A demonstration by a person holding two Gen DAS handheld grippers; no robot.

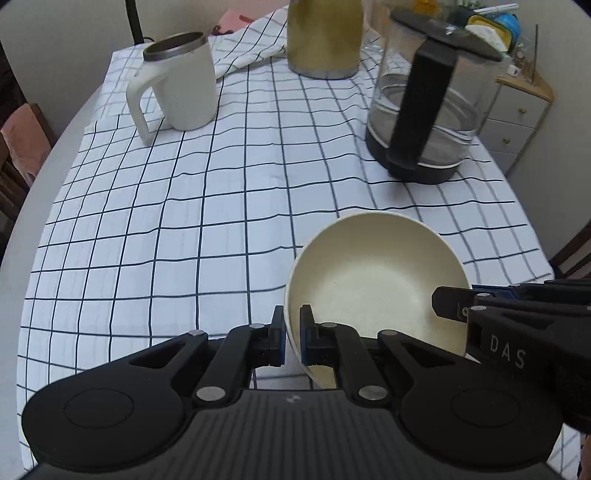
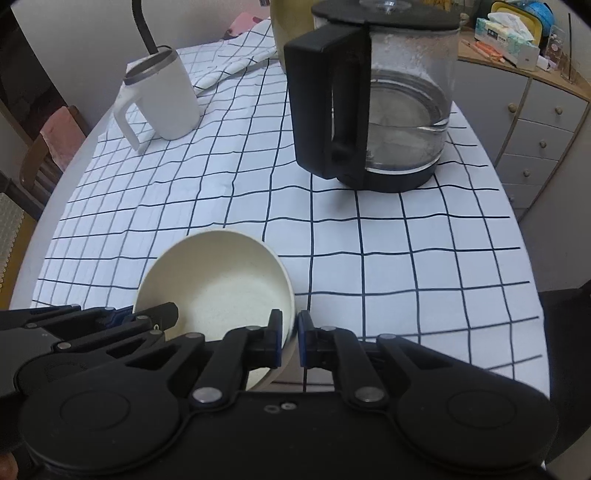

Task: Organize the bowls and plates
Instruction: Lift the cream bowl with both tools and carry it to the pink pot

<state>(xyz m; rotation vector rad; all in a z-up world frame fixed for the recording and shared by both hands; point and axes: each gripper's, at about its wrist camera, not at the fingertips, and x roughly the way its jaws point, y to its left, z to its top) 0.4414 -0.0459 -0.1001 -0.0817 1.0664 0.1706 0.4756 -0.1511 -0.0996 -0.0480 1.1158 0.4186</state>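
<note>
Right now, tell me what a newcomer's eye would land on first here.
The cream bowl, near the table's front edge, is pinched at opposite rims by both grippers: the left gripper on its left rim, the right gripper on its right. Behind it on the checked tablecloth stand a glass kettle at right and a white mug at left.

Round white table (image 2: 33, 236) under blue-grid white cloth (image 2: 406, 236). Plain pale wall (image 1: 74, 22) at 11 o'clock. Grey drawer unit (image 2: 535, 122) with wood top at 2 o'clock. Wooden chair (image 2: 55, 147), pink cloth draped on it, at 9 o'clock. Lighting soft, even.
</note>
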